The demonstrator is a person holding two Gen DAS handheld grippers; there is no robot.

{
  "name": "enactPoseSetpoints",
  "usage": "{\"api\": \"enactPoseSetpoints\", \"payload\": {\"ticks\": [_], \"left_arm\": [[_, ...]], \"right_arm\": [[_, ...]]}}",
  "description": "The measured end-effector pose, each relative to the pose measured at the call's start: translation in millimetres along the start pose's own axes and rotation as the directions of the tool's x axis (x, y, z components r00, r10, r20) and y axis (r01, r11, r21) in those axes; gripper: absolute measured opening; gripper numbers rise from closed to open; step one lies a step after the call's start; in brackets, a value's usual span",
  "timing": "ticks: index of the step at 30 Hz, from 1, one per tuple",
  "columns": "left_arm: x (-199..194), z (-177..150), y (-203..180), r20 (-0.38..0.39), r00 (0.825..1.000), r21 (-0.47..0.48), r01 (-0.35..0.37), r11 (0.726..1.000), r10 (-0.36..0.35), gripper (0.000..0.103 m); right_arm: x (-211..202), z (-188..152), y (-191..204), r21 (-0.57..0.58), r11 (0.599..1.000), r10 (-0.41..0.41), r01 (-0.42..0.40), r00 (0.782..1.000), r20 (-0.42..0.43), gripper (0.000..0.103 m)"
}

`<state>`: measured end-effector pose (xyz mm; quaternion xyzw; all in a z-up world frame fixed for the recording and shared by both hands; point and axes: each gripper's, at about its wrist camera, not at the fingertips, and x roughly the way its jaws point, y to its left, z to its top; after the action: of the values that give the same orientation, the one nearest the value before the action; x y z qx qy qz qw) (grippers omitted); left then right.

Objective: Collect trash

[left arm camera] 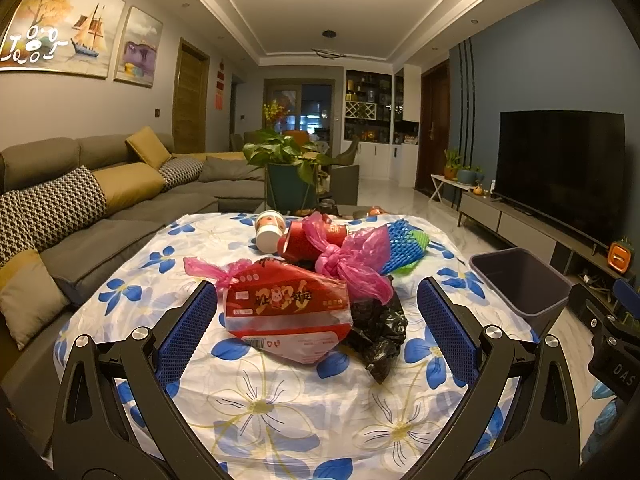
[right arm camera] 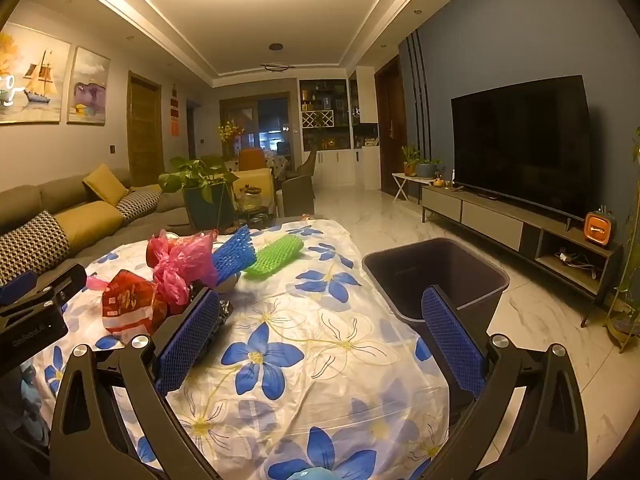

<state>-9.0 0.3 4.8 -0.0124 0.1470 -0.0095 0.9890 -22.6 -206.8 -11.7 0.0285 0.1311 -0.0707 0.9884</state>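
Red-printed wrapper (left arm camera: 286, 312) (crumpled), beside black bag (left arm camera: 378, 332)

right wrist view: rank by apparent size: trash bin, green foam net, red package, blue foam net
1. trash bin, clearly largest.
2. red package.
3. blue foam net and green foam net look about alike; no ranking. The package sits nearer the camera, so apparent size only.

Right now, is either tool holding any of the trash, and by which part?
Nothing is held. The left tool is open around the red-and-white plastic package without touching; the right tool is open and empty.
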Motion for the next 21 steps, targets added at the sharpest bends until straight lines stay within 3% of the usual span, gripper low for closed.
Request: {"api": "enactPoseSetpoints", "payload": {"ticks": [21], "left_arm": [[1.9,-0.4,-0.6,-0.001,1.000,-0.004,0.002,1.000,-0.002,0.099]], "right_arm": [[1.3,-1.5,-2.7,0.009,1.000,0.002,-0.002,1.000,0.000,0.098]]}}
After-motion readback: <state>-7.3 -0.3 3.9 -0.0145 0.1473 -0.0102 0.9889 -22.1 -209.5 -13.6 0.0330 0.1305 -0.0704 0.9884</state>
